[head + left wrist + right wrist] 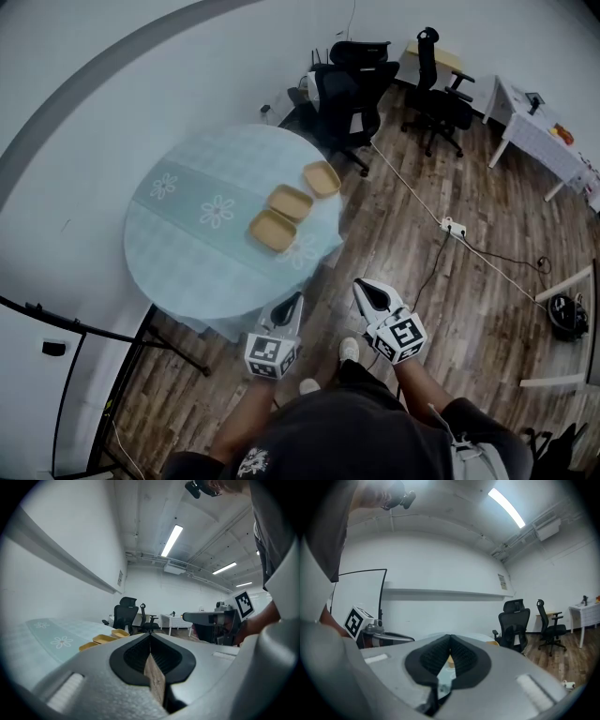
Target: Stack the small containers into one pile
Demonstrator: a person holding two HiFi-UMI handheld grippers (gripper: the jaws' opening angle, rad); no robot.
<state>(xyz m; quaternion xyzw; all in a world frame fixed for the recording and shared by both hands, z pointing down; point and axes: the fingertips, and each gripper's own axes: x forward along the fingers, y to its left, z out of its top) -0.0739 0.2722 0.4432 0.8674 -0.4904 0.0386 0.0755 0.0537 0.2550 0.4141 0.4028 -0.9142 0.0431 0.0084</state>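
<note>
Containers (pixel 291 202) lie three in a row, apart and unstacked, near the edge of the round worktop (pixel 178 262). Left hand-held gripper (pixel 296 302) and right hand-held gripper (pixel 362 287), both clamped shut on nothing, point at them from short of it, seemingly since no grasp has begun.

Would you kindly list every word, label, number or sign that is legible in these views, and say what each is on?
No legible text anywhere.
Wall notice: too small to read.
Left marker cube and right marker cube: square patterns, no letters.
</note>
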